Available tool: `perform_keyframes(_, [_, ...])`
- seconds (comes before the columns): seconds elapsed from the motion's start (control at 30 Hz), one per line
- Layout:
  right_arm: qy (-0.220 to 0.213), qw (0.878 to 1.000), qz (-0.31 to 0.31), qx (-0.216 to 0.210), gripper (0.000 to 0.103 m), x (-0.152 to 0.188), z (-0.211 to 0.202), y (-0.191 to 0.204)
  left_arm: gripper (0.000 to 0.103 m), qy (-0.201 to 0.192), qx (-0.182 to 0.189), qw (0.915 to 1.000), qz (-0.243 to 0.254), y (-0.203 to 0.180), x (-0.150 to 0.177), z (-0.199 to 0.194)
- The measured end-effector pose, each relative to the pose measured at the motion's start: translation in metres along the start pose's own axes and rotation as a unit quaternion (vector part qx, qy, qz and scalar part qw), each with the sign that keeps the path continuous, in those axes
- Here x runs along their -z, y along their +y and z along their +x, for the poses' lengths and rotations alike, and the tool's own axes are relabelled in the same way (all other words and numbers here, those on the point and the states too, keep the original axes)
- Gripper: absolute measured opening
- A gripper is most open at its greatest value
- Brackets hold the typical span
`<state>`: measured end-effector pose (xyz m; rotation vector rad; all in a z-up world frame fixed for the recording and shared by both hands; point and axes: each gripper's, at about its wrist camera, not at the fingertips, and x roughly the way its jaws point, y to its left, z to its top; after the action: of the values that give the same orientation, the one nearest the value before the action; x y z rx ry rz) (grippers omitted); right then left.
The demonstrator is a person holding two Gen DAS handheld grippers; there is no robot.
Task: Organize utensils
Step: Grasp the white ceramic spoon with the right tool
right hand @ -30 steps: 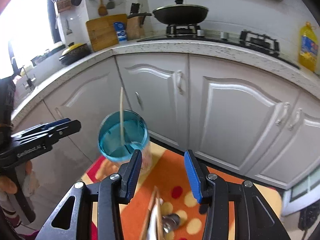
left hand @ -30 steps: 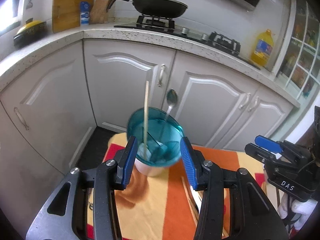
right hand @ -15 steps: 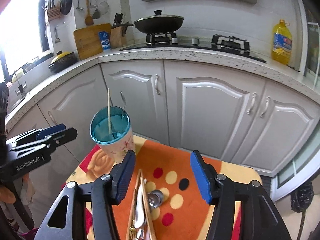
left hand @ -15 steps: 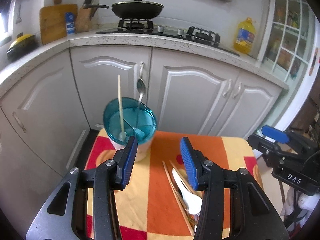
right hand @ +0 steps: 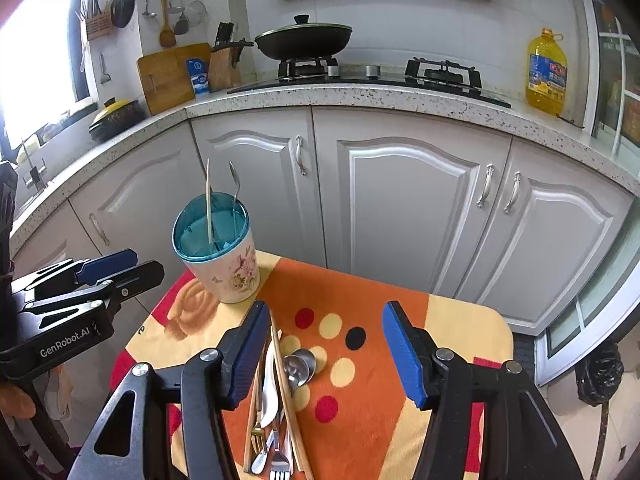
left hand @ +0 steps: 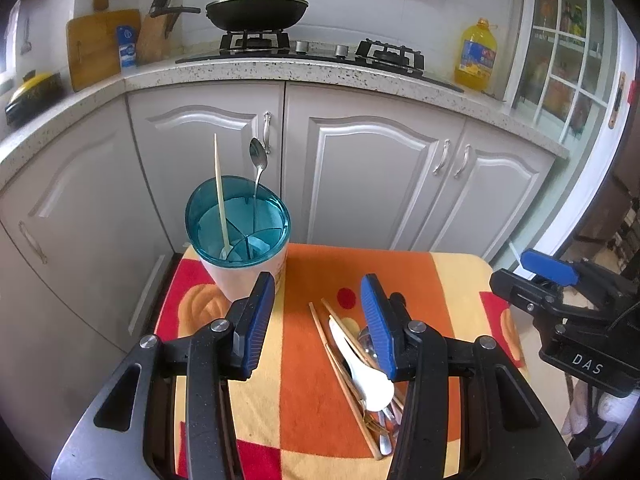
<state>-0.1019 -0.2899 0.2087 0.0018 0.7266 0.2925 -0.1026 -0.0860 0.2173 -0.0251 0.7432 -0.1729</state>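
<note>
A floral utensil holder (left hand: 240,276) with a teal divided rim stands at the table's far left corner. One pale chopstick (left hand: 219,184) and a metal spoon (left hand: 257,156) stand in it. Loose utensils lie on the cloth: chopsticks (left hand: 326,340), a white spoon (left hand: 370,380), a fork (right hand: 279,460) and a metal ladle bowl (right hand: 301,363). My left gripper (left hand: 316,292) hovers open and empty above the cloth, between the holder and the pile. My right gripper (right hand: 325,320) is open wide and empty, with the pile (right hand: 276,392) just under its left finger. The holder (right hand: 224,264) sits ahead to its left.
The small table (left hand: 400,268) wears an orange, yellow and red cloth and stands close to white kitchen cabinets (right hand: 400,208). The counter above carries a stove with a black pan (right hand: 303,40), a yellow oil bottle (right hand: 547,76) and a cutting board. Floor drops off on both sides.
Both grippers have pulled back from the holder, which now sits farther off and to the left. The loose utensil pile has come into view. The right gripper's jaws have widened.
</note>
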Motion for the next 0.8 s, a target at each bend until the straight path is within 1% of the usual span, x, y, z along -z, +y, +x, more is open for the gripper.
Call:
perform_keyframes(0.17, [0.005, 1.000, -0.001, 0.003, 0.057, 0.005, 0.000, -0.002, 0.044, 0.013, 0.013, 0.9994, -0.029, 0.019, -0.001, 0.004])
perform_keyframes(0.3, [0.015, 1.000, 0.005, 0.000, 0.058, 0.012, 0.006, -0.008, 0.044, 0.031, 0.017, 0.9982, -0.049, 0.033, 0.007, 0.012])
perform_keyframes(0.47, [0.048, 0.998, 0.011, -0.030, 0.058, 0.032, 0.028, -0.012, 0.044, 0.061, 0.023, 0.9954, -0.071, 0.044, 0.023, 0.029])
perform_keyframes(0.53, [0.062, 0.997, 0.015, -0.052, 0.058, 0.040, 0.036, -0.012, 0.044, 0.070, 0.024, 0.9946, -0.072, 0.047, 0.029, 0.035])
perform_keyframes(0.57, [0.074, 0.995, 0.021, -0.069, 0.057, 0.047, 0.044, -0.011, 0.044, 0.076, 0.021, 0.9943, -0.072, 0.047, 0.032, 0.039])
perform_keyframes(0.6, [0.080, 0.993, 0.024, -0.077, 0.050, 0.052, 0.048, -0.010, 0.044, 0.079, 0.020, 0.9941, -0.072, 0.048, 0.035, 0.042])
perform_keyframes(0.67, [0.105, 0.989, 0.028, -0.103, 0.040, 0.068, 0.062, -0.006, 0.044, 0.088, 0.018, 0.9931, -0.075, 0.050, 0.041, 0.048])
perform_keyframes(0.8, [0.141, 0.980, 0.036, -0.132, 0.038, 0.095, 0.084, 0.007, 0.044, 0.106, 0.022, 0.9910, -0.078, 0.052, 0.049, 0.059])
